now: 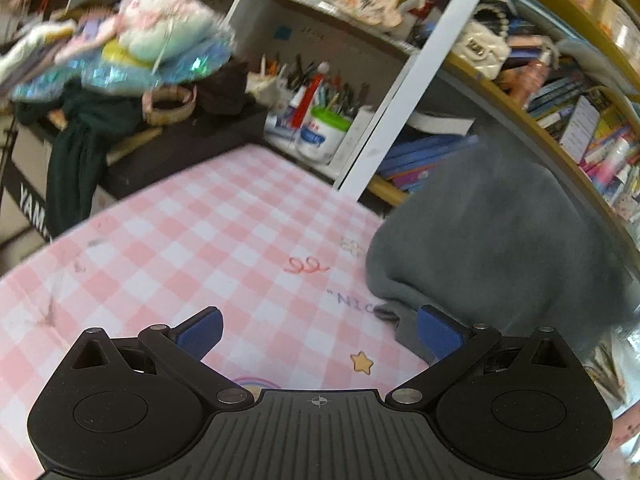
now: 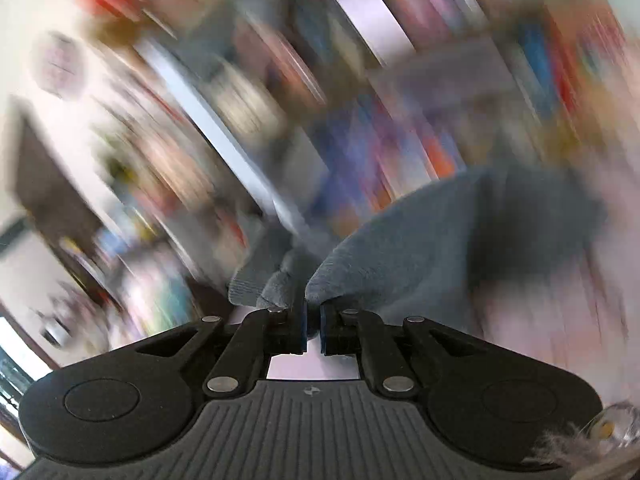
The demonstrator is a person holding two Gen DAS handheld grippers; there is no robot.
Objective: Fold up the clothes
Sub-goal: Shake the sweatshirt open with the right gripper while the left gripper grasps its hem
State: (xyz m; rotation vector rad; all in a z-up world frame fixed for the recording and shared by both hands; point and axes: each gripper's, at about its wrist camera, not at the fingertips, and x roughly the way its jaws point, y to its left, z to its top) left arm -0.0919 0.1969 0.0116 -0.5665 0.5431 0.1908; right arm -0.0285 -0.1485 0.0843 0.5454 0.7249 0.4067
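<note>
Over the checked table (image 1: pixel 192 240), right tool (image 2: pixel 313 320) pinches grey garment (image 2: pixel 440 248).

Pink checked tablecloth (image 1: pixel 192 232), white tub (image 1: pixel 320 140) – green lid, stacked books (image 1: pixel 424 160), white handbag (image 1: pixel 484 50)

Soft, even indoor light filled both views, with no hard shadows. The left wrist view was fairly sharp on the pink checked tablecloth (image 1: pixel 192 240), though the plush toys (image 1: pixel 160 32) at upper left smeared with motion. Fisheye bending curved the bookshelves (image 1: pixel 580 92). The right wrist view was streaked by heavy diagonal blur; only the right gripper (image 2: pixel 313 312) and nearby grey garment (image 2: pixel 420 256) stayed crisp.
</note>
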